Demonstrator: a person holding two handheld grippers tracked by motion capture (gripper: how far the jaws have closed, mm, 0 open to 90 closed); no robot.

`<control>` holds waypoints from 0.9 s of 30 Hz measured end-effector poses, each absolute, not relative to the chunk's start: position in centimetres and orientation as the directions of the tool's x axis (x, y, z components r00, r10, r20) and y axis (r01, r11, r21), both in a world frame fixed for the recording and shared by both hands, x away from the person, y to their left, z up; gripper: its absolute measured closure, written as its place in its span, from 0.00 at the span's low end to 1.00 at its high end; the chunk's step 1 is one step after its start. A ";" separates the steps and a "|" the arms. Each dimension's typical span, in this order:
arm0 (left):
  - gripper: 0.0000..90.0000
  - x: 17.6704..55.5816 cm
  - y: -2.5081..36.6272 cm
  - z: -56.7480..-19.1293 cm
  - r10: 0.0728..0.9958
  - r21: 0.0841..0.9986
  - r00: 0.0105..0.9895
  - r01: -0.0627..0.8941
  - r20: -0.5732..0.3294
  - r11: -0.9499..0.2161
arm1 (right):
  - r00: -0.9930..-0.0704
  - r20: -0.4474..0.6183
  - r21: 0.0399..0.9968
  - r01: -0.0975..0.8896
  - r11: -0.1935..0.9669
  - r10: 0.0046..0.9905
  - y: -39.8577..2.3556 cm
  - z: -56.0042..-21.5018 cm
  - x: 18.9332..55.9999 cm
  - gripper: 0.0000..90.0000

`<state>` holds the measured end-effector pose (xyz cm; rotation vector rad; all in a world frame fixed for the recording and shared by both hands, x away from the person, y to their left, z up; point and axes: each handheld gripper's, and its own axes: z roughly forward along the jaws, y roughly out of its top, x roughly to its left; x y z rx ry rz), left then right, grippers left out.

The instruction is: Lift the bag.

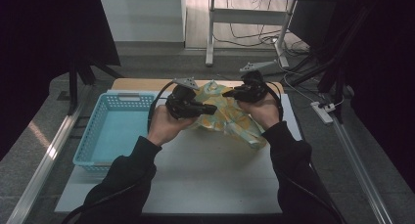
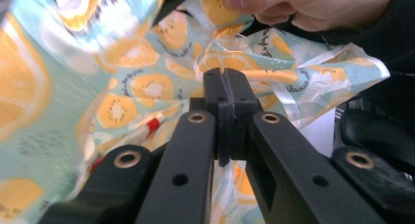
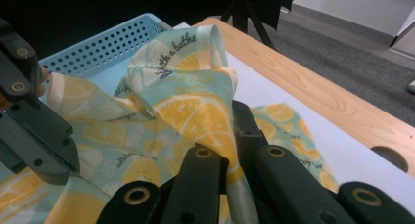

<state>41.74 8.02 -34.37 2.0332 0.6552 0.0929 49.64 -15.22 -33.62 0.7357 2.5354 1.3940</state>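
At far left a pale blue perforated basket (image 1: 105, 131) rests empty on the white counter (image 1: 210, 175), just beside the work. Next, the left tongs (image 1: 208, 108) point toward the middle, their jaws closed tight on a fold of the lemon-print cloth bag (image 1: 230, 117); the left gripper view shows a thin edge of fabric pinched between the pads. The bag hangs bunched between the two hands, its lower end draping onto the counter right of centre. To the right, the right tongs (image 1: 230, 92) are likewise clamped shut on the bag, with a lemon-printed fold wrapped over the jaws in the right gripper view. The step in hand appears to be lifting the bag clear, perhaps to spread it or to carry it to the basket. Done well, both hands would rise level, holding even tension so neither pinched edge slips, and the trailing end would clear the counter before any sideways move.
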 end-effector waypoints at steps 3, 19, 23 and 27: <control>1.00 41.8 8.2 -33.3 0.486 0.832 0.853 0.402 -0.189 -0.383 | -0.869 0.090 0.834 0.333 0.440 0.487 -15.2 -32.9 49.6 1.00; 1.00 41.4 9.4 -28.1 0.494 0.881 0.857 0.342 -0.150 -0.326 | -0.876 0.066 0.874 0.281 0.395 0.477 -15.3 -28.3 49.1 1.00; 1.00 41.1 9.6 -26.7 0.498 0.893 0.856 0.325 -0.137 -0.312 | -0.879 0.062 0.888 0.266 0.376 0.473 -15.4 -27.0 48.9 1.00; 1.00 40.9 10.0 -25.5 0.500 0.907 0.857 0.303 -0.126 -0.291 | -0.882 0.058 0.900 0.249 0.357 0.468 -15.5 -25.7 48.6 1.00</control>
